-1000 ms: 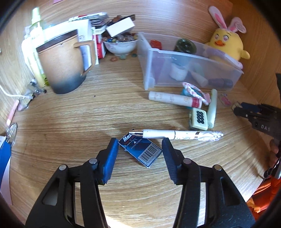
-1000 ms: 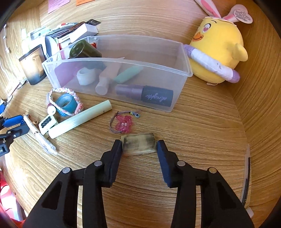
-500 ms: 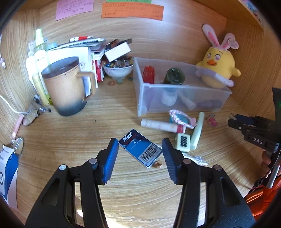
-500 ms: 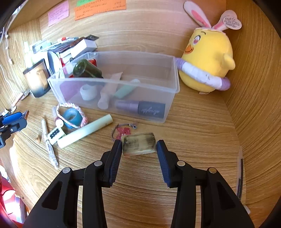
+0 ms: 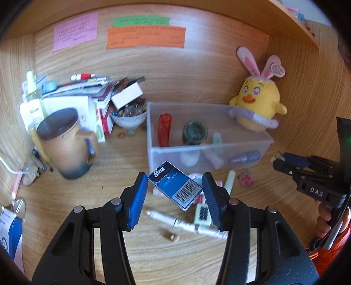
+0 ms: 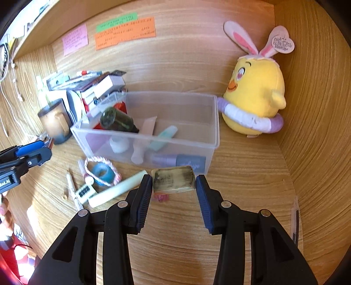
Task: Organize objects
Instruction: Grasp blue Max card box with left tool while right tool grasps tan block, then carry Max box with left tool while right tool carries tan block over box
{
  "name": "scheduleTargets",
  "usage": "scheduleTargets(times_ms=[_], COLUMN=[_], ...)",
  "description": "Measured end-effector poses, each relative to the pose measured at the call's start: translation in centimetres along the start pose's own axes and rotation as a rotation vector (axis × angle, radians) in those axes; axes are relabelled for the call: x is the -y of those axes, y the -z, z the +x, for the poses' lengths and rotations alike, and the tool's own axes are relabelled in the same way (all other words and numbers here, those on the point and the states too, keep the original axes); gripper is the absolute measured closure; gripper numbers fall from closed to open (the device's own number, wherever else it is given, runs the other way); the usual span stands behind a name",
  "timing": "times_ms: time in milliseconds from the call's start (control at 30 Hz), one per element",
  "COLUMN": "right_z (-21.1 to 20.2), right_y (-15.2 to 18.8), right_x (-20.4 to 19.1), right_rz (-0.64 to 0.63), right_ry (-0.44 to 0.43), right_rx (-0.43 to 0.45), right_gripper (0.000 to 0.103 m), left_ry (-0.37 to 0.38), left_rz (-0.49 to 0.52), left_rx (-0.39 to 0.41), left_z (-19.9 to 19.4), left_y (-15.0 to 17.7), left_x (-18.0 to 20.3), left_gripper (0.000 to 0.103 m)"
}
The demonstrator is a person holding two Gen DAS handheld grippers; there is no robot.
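Blue staple box (image 5: 174,186) clamped in left tool (image 5: 174,193), eraser (image 6: 173,180) in right tool (image 6: 173,195)

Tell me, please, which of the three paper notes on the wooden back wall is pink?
The pink note is the leftmost one, standing alone. The green note and the orange note sit together to its right, green directly above orange.

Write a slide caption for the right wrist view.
Right gripper grips a smudged eraser before the clear plastic bin on a cluttered desk.

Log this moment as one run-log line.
left gripper: shut on blue box | right gripper: shut on worn eraser | both above desk | clear bin ahead
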State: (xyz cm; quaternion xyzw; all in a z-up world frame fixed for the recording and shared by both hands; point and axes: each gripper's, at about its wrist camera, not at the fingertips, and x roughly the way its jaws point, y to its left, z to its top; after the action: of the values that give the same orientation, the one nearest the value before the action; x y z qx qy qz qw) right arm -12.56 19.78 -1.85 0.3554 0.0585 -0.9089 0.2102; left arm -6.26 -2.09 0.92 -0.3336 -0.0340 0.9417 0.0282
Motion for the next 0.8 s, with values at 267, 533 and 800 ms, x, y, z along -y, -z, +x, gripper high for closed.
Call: scheduleTargets(times_ms=[267,533,800], right_z=[-0.7,-0.6,0.6], right_y=[-2.1,-4.5,-6.8], right_x=[0.0,-0.2,-0.5], right_rz=[0.012,0.007,-0.013], right_ry=[-0.019,-0.034,-0.041], right_rx=[0.062,0.106,0.115], right_gripper=[0.065,0.065,0.065], left_ry=[0.024,0.026,0.035], left_rz=[-0.008,0.008,-0.019], left_rx=[0.037,0.042,0.009], left_z=[0.8,2.1,4.2], left_y=[-2.5,-4.3,-5.6], left_x=[0.9,1.4,0.4], left_gripper=[0.052,0.052,0.052])
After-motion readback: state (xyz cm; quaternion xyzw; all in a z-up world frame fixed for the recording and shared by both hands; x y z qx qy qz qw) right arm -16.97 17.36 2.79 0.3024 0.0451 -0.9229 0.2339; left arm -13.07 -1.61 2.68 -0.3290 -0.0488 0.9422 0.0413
